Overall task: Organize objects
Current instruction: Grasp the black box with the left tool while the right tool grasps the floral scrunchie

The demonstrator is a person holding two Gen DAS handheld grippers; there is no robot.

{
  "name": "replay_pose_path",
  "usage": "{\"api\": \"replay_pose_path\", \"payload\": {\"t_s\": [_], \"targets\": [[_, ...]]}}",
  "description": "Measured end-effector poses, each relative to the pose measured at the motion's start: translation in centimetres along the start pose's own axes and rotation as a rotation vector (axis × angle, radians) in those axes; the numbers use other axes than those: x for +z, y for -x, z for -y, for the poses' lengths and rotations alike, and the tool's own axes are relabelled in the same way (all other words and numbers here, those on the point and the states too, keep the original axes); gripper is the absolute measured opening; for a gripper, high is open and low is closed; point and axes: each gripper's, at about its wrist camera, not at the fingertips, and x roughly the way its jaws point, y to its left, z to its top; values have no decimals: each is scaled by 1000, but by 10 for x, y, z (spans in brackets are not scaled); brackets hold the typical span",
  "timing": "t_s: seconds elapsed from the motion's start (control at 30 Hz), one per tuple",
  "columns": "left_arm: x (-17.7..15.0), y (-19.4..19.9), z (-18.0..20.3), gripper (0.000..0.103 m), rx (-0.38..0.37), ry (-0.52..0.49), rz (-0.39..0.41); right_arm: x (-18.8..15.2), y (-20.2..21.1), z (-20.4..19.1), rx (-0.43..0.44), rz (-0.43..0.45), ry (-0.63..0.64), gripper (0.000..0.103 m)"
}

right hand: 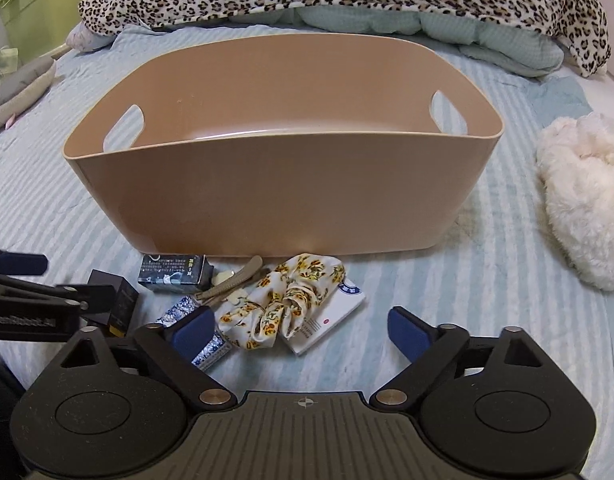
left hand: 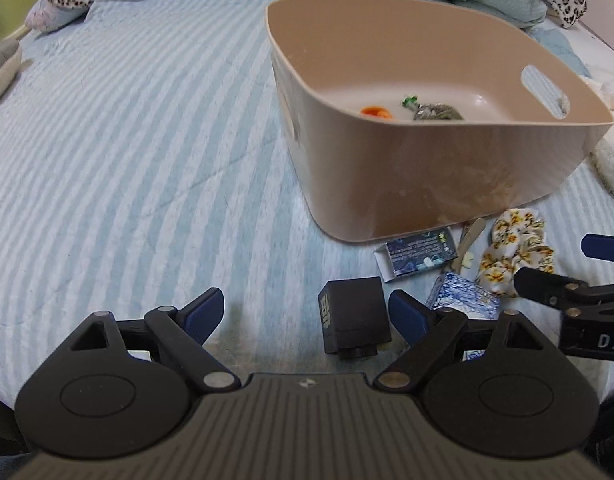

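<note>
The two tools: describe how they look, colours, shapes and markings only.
The left tool and the right tool match: matte black linkage arms with silver pivot pins, round black housings either side of a ribbed grey body, and blue pads on the fingertips. White lettering runs along the side of each, only partly legible. No cables or sleeves show.
</note>
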Motion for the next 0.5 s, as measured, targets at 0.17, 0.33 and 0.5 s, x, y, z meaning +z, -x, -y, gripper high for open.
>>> {"api": "replay_pose_path", "payload": {"t_s": [0.17, 0.33, 0.5], "targets": [[-2, -3, -1, 80, -52, 18, -5, 0, -6, -3, 1, -17, 29, 75], [-4, 1, -1, 58, -120, 28, 2, -4, -9, -8, 8, -38, 59, 47], [-3, 1, 1, 38, -180, 40, -12, -7, -8, -10, -1, -57, 73, 15]]}}
